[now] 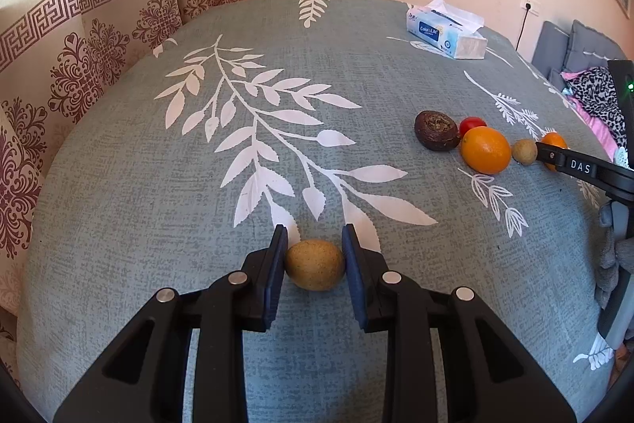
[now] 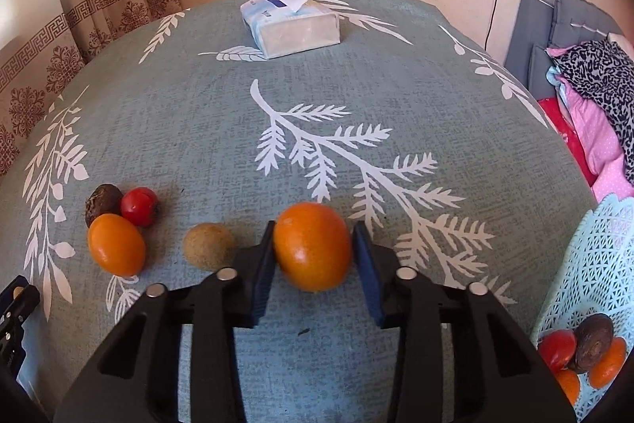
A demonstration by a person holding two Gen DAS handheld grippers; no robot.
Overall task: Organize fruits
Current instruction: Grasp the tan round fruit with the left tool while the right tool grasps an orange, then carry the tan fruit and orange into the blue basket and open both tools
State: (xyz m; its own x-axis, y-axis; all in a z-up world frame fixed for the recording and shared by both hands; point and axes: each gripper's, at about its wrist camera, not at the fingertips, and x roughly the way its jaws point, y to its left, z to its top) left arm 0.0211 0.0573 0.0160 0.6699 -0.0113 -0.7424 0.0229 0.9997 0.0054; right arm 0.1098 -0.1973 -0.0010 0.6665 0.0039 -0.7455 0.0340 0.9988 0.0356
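In the left wrist view my left gripper [image 1: 315,256] is shut on a small tan round fruit [image 1: 315,265] that rests on the grey-green leaf-print cloth [image 1: 198,185]. In the right wrist view my right gripper [image 2: 313,252] straddles an orange [image 2: 312,246]; the left pad touches it, and a small gap shows at the right pad. To its left lie a tan fruit [image 2: 208,245], a second orange [image 2: 116,244], a red tomato [image 2: 138,206] and a dark brown fruit [image 2: 102,203]. A light blue lattice basket [image 2: 602,244] at lower right holds several fruits.
A tissue pack [image 2: 291,22] lies at the far side of the table. Patterned curtains [image 1: 79,46] hang at the left. A bed with pink and leopard-print bedding [image 2: 594,106] is at the right. The right gripper's arm [image 1: 586,169] shows at the right edge of the left wrist view.
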